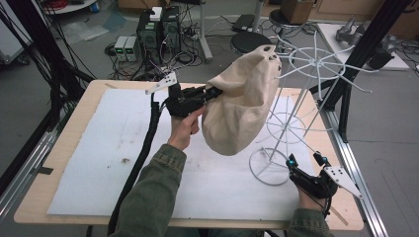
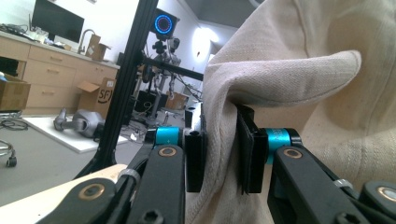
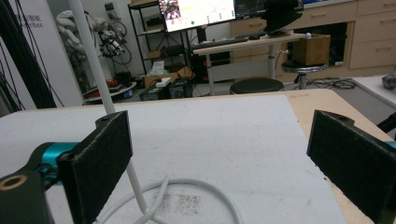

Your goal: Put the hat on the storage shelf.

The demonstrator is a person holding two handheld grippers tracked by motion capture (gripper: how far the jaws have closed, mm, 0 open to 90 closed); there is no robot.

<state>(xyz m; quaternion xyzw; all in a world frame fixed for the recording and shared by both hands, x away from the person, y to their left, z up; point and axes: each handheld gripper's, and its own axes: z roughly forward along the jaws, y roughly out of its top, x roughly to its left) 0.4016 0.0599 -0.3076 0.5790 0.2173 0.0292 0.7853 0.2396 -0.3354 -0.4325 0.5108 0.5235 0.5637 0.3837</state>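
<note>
Left gripper [image 1: 213, 94] pinching edge of beige cloth bag [image 1: 242, 101], fold clamped between pads (clear in left gripper view). Bag hangs in air just left of white wire rack [image 1: 316, 64], above white mat [image 1: 99, 148]. Right gripper [image 1: 306, 160] spread wide, near rack's base ring [image 1: 269, 168], pole just beside one jaw.

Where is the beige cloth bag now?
In the high view the beige cloth bag hangs mid-table, pinched by the left gripper, just left of the white wire rack.
</note>
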